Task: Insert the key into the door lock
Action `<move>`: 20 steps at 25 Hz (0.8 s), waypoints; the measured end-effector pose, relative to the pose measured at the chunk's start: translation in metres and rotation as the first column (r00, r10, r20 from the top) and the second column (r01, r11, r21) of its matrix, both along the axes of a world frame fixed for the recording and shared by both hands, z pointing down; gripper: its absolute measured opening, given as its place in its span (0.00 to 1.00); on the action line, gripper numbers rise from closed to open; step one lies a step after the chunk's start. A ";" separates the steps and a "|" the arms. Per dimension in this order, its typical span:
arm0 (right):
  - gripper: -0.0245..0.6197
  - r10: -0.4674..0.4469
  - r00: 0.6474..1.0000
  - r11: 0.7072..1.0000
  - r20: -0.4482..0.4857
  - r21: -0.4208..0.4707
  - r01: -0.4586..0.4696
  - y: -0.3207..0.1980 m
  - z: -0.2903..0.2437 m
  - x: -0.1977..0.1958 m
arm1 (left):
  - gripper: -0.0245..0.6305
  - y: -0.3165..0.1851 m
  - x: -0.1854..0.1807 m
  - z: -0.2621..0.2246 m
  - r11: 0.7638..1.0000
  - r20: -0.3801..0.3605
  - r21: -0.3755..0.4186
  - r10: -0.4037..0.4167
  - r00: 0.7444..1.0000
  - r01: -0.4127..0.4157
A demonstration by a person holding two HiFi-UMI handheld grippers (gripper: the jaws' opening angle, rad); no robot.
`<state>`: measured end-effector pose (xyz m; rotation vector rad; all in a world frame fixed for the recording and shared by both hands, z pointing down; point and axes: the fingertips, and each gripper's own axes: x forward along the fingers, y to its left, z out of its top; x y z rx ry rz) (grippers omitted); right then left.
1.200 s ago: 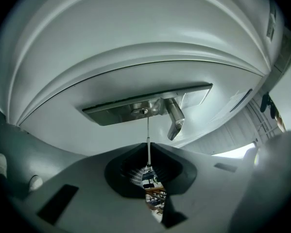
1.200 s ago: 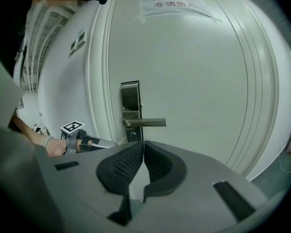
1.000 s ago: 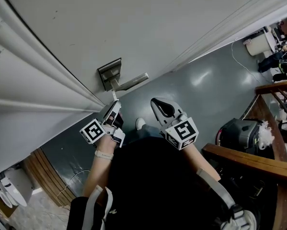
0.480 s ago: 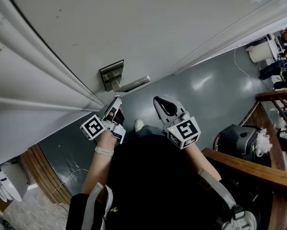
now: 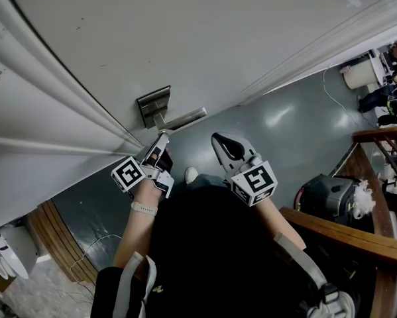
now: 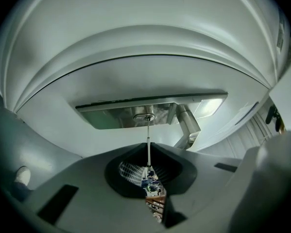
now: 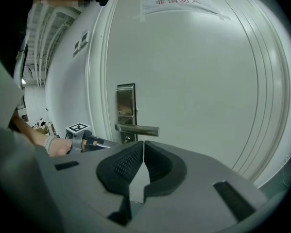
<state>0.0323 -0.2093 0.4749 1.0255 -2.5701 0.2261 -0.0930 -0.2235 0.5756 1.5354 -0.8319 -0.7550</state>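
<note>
While pinching thin silver key (image 6: pixel 148 136) in left claw (image 6: pixel 149 165), line up square with round steel keyhole (image 6: pixel 144 116), press straight; leave shut, empty right claw (image 7: pixel 143 148) idle.

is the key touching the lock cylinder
Touching: the left gripper view shows the key tip meeting the lock cylinder with no gap.

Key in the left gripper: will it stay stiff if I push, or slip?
The key looks like thin metal, so probably stiff lengthwise but apt to flex if pushed off-axis. The left gripper pinches only its end, so it may pivot between the jaws. Its tip is at the lock cylinder, so a straight push seems safest.
</note>
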 end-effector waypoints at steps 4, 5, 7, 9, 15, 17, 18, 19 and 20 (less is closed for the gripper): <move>0.07 -0.006 1.000 1.000 -0.003 0.009 0.006 -0.001 0.001 0.002 | 0.08 -0.002 0.001 -0.002 1.000 -0.017 -0.017 -0.007 1.000 0.006; 0.07 -0.006 1.000 1.000 -0.002 0.010 0.006 -0.002 0.001 0.003 | 0.08 -0.002 0.000 -0.002 1.000 -0.024 -0.022 -0.008 1.000 0.008; 0.07 -0.005 1.000 1.000 0.001 0.011 0.005 -0.002 0.001 0.003 | 0.08 -0.004 0.000 -0.003 1.000 -0.033 -0.024 -0.010 0.999 0.009; 0.07 -0.004 1.000 1.000 0.005 0.008 0.004 -0.003 0.000 0.003 | 0.08 -0.005 0.000 -0.004 1.000 -0.028 -0.027 -0.011 1.000 0.011; 0.07 -0.006 1.000 1.000 0.012 0.008 0.006 -0.004 -0.002 0.003 | 0.08 -0.007 -0.001 -0.004 0.999 -0.033 -0.040 -0.012 0.999 0.011; 0.07 -0.005 1.000 1.000 0.015 0.008 0.005 -0.005 -0.002 0.003 | 0.08 -0.007 -0.001 -0.004 0.999 -0.037 -0.043 -0.011 0.999 0.010; 0.07 -0.004 1.000 1.000 0.017 0.007 0.004 -0.005 -0.002 0.003 | 0.08 -0.007 0.000 -0.004 0.999 -0.038 -0.044 -0.010 0.999 0.008; 0.07 -0.005 1.000 1.000 0.017 0.008 0.005 -0.006 -0.002 0.004 | 0.08 -0.007 0.000 -0.004 0.999 -0.039 -0.045 -0.007 0.999 0.005; 0.07 -0.007 1.000 1.000 0.015 0.011 0.007 -0.006 -0.002 0.004 | 0.08 -0.007 0.000 -0.004 0.999 -0.040 -0.046 -0.004 0.999 0.002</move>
